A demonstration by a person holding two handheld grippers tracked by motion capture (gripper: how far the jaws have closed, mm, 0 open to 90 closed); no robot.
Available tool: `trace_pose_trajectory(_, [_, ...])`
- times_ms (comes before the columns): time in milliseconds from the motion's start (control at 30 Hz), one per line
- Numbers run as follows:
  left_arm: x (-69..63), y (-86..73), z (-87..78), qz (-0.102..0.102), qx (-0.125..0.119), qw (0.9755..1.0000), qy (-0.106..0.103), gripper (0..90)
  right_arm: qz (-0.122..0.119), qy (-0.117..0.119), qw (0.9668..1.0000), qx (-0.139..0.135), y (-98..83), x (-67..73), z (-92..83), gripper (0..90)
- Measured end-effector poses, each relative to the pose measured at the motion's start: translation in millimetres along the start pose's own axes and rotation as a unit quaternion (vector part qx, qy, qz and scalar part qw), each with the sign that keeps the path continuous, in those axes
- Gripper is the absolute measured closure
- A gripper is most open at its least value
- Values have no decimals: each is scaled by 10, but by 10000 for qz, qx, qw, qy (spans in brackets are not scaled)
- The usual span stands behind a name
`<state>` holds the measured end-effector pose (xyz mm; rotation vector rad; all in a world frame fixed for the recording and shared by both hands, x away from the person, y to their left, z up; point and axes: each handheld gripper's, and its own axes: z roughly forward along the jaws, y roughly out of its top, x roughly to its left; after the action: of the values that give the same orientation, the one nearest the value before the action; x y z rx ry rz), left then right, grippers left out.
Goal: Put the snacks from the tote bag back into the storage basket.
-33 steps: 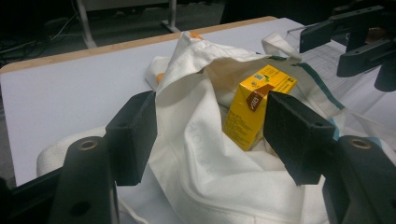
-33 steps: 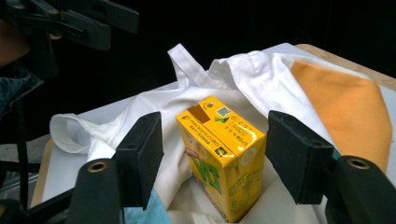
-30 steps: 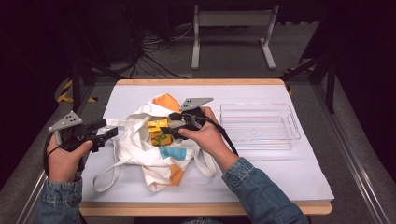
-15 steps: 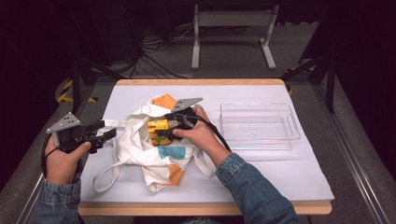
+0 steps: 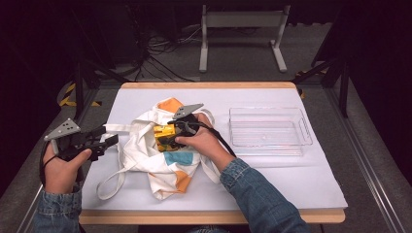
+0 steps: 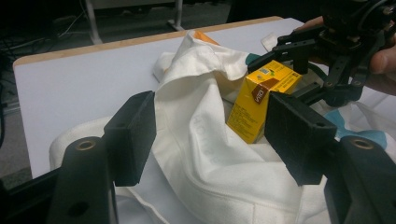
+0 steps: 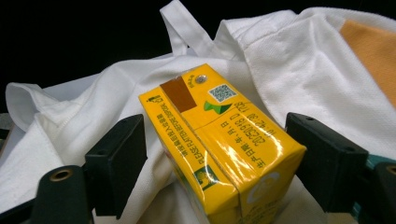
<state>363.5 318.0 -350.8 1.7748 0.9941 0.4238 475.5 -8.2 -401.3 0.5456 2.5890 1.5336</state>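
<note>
Right hand-held gripper (image 7: 210, 158) wide astride the yellow carton (image 7: 217, 140), stiff, light, film-slick: squeeze its flat sides; left hand-held gripper (image 6: 210, 135) wide.

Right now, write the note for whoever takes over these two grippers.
Left gripper: open, at the white tote bag, straddling a fold of cloth, not clamped.
Right gripper: open, jaws either side of the yellow carton, not yet closed on it.
The carton sits in the bag's mouth. The clear tray to the right holds nothing.
Done: bag opened, carton reached.
Probably left: grip the carton, lift it out, perhaps into the tray.
</note>
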Motion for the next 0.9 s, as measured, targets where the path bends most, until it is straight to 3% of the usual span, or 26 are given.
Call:
trace_pose_trajectory(733, [13,-7,25,-24,10,10000,14,332,-410,-72,9989,229,-15,9,34,317])
trace_pose_trajectory(900, [19,-10,29,-25,16,10000,15,327,-665,-116,9972,328,-4,21,23,365])
